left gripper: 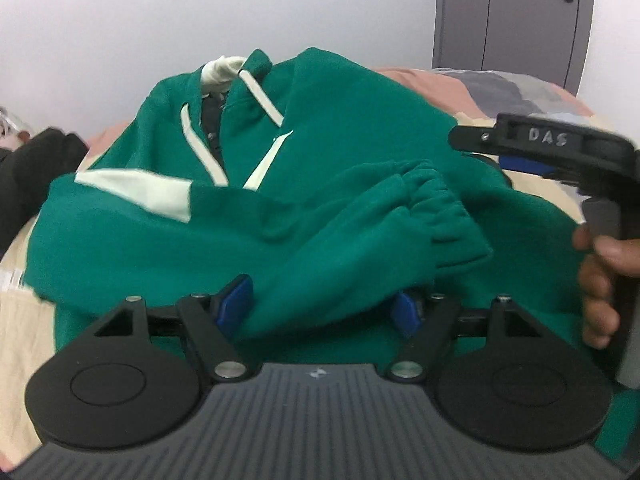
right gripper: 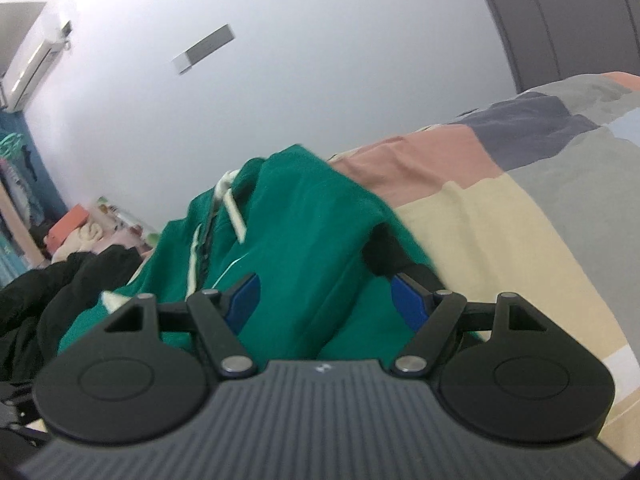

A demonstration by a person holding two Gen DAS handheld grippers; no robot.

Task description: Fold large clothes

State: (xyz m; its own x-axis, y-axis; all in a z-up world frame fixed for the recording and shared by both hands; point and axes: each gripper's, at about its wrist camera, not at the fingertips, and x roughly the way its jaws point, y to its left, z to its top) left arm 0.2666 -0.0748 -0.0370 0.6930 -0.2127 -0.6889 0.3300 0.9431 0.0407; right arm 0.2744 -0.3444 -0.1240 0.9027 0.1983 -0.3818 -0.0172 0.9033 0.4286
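Left tongs (left gripper: 322, 306) spread wide, green hoodie (left gripper: 304, 200) bunched between the blue pads (left gripper: 236, 302) but not pinched; right tongs (right gripper: 325, 300) likewise wide, a fold of hoodie (right gripper: 304, 240) draped between the fingers. Hoodie lies heaped on the patchwork bed (right gripper: 520, 216), white drawstrings (left gripper: 262, 100) up, black garment (right gripper: 60, 292) beside it at left. Right tongs' body reads "DAS" (left gripper: 547, 137) in left view; door (left gripper: 516, 16) behind.

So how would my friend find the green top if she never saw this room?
Look at the big bed with the patchwork blanket of pink, grey and cream blocks. The green jacket is heaped on it, between both grippers. Its cream stripes and zip set it apart from the plain black clothes beside it.
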